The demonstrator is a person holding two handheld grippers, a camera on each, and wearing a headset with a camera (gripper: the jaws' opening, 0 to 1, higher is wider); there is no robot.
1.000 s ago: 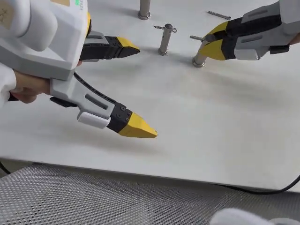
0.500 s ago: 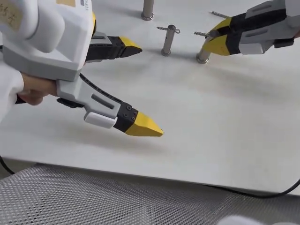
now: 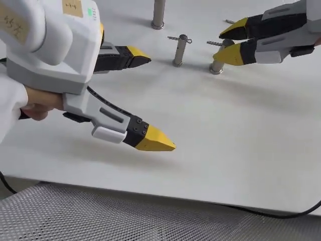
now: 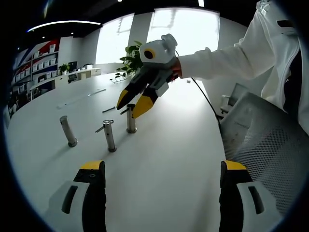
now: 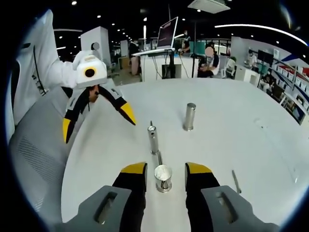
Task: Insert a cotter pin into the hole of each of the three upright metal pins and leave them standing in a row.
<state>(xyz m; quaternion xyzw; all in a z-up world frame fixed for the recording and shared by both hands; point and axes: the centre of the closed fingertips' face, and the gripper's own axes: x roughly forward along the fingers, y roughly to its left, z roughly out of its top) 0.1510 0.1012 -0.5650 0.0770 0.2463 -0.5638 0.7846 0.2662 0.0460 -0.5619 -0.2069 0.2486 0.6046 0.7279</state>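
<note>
Three upright metal pins stand in a row: a far pin (image 3: 158, 12), a middle pin (image 3: 179, 50) with a cotter pin through its head, and a near pin (image 3: 218, 61). A cotter pin (image 3: 214, 44) sticks out of the near pin's top. My right gripper (image 3: 220, 46) is open, its jaws either side of that pin's head (image 5: 163, 178), and my right gripper (image 5: 166, 169) holds nothing. My left gripper (image 3: 155, 100) is open wide and empty, well to the left of the row. From my left gripper (image 4: 162, 166), the row of pins (image 4: 110, 136) lies ahead.
A loose cotter pin (image 3: 228, 21) lies on the white table (image 3: 241, 130) behind the right gripper, also seen as a thin loose pin (image 5: 235, 181). A perforated grey chair seat (image 3: 100, 216) lies below the table's front edge. A black cable (image 3: 301, 210) runs at the right edge.
The right gripper's jaws, closed at the near pin's top before, have parted. The cotter pin stays in that pin. The left gripper has barely moved; the view has shifted slightly.
</note>
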